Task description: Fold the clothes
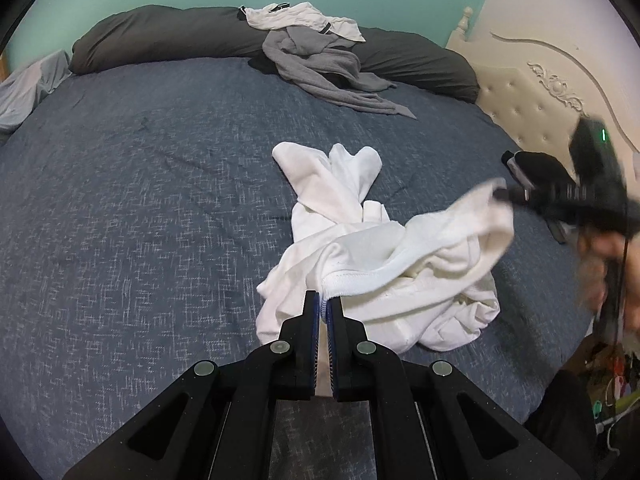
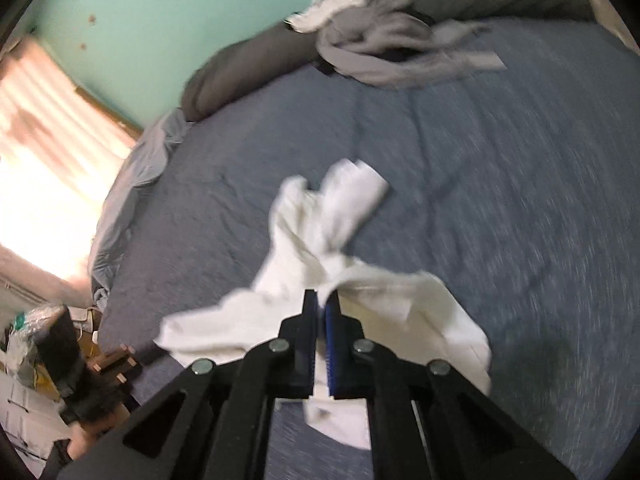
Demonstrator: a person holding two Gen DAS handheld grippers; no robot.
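Left wrist view: the left gripper [image 1: 324,304] has its jaws clamped together on a stitched hem of the crumpled white knit garment [image 1: 360,256], which lies near the middle of the bed with the blue-grey flecked cover [image 1: 140,200]. Two narrow ends of the garment stretch away from the gripper toward the dark grey pillows [image 1: 168,36] at the far edge of the bed. On those pillows sits a heap of grey and white clothes [image 1: 316,48]. To the right of the garment, the right gripper [image 1: 500,192], blurred, pinches another raised edge of it. A cream tufted headboard [image 1: 532,92] stands beyond.

Right wrist view: the right gripper [image 2: 322,300] has its jaws closed on a fold of the white garment [image 2: 320,240], lifted slightly off the bed cover [image 2: 500,160]. The heap of clothes [image 2: 380,44] lies far beyond the garment, by the pillows [image 2: 224,80]. The picture is motion-blurred.
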